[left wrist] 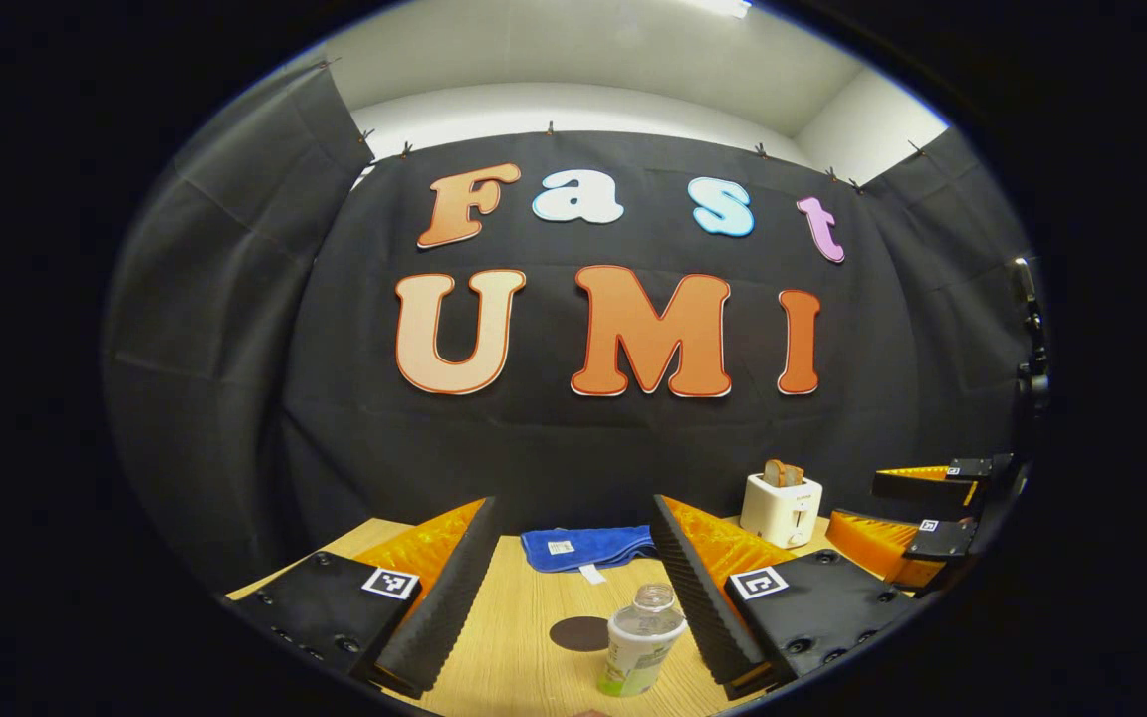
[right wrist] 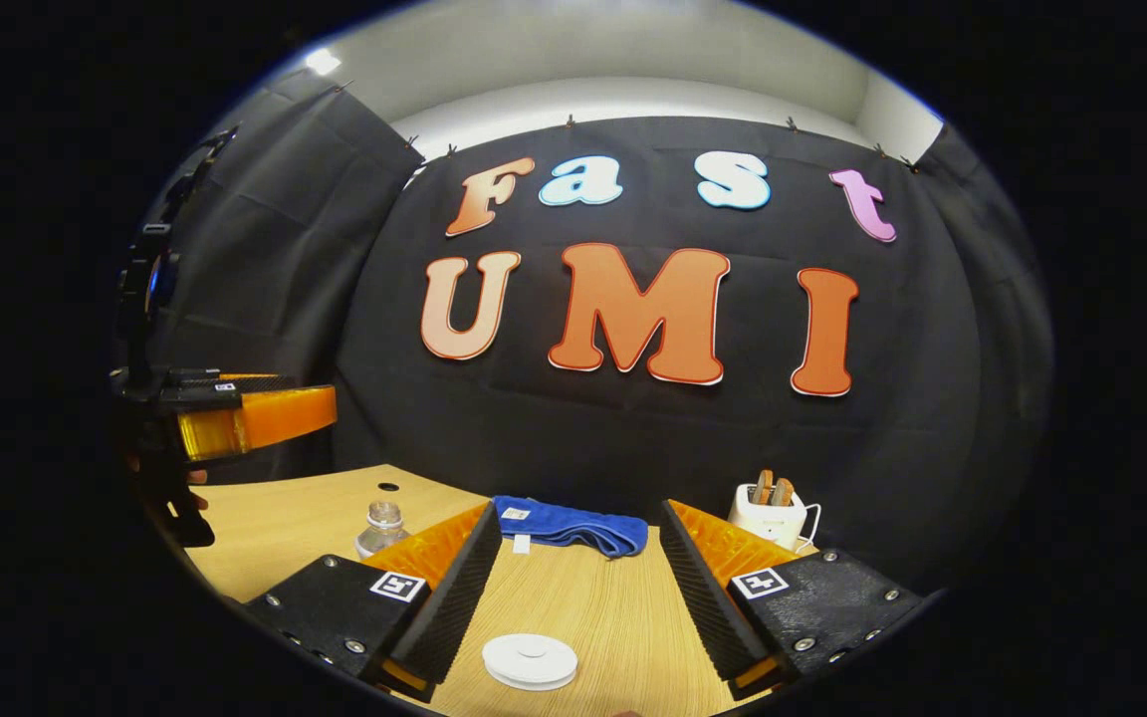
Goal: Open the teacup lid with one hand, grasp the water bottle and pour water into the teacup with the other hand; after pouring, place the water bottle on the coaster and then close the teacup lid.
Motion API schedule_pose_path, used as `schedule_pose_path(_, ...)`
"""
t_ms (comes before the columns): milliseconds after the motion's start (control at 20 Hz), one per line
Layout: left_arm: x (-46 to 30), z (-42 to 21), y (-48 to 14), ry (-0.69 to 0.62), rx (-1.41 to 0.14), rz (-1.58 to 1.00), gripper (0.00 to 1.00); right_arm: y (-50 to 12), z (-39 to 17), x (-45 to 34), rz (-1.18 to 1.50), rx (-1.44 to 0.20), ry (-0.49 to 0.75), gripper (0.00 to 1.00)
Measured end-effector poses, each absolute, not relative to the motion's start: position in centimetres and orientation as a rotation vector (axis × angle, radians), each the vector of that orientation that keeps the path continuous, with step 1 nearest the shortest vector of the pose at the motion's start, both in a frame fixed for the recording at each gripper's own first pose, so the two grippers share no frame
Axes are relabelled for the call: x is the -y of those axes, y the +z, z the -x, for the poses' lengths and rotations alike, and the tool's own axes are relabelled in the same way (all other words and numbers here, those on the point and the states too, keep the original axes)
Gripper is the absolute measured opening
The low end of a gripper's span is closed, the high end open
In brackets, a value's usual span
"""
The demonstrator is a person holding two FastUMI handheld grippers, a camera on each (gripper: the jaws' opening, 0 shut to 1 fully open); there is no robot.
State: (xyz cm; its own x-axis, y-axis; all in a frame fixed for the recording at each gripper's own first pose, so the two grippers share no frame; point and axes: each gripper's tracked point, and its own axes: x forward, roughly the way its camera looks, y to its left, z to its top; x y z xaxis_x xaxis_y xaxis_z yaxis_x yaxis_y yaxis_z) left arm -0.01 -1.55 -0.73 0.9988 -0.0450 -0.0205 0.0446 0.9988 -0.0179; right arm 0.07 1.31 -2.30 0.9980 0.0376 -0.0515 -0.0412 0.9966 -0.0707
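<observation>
A clear water bottle (left wrist: 641, 642) with a white and green label stands upright and uncapped on the wooden table (left wrist: 514, 657), just ahead of my left gripper (left wrist: 573, 588), which is open and holds nothing. Left of the bottle lies a dark round coaster (left wrist: 578, 633). In the right gripper view, the white round teacup lid (right wrist: 530, 659) lies low between the fingers of my open right gripper (right wrist: 573, 588); the cup under it is hidden. The bottle (right wrist: 381, 528) peeks out behind that gripper's left finger. The left gripper (right wrist: 320, 410) hovers far left, and the right gripper (left wrist: 857, 506) stands open at far right.
A folded blue towel (left wrist: 588, 546) (right wrist: 569, 528) lies at the back of the table. A white toaster (left wrist: 781, 506) (right wrist: 771, 513) with bread in its slots stands at the back right. A small dark hole (right wrist: 388, 487) marks the table's (right wrist: 613, 617) far left.
</observation>
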Motion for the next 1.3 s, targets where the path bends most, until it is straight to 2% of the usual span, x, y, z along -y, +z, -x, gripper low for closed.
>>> schedule_pose_path(450, 3.1, 0.5, -3.5, -0.088, -0.086, -0.012, 0.97, -7.1, -0.4, -2.8, 0.067, -0.152, 0.119, 0.95)
schedule_pose_path(750, 3.9, 1.3, -4.9, -0.117, -0.103, -0.039, 0.97, -12.4, -0.8, -3.9, 0.076, -0.258, 0.179, 0.94)
schedule_pose_path(1050, 5.2, 2.2, -6.1, -0.168, -0.104, -0.07, 0.97, -17.3, -1.1, -4.7, 0.05, -0.373, 0.225, 0.82)
schedule_pose_path(1300, 5.7, 2.4, -7.2, -0.18, -0.118, -0.076, 0.97, -19.7, -1.5, -4.5, 0.041, -0.425, 0.232, 0.63)
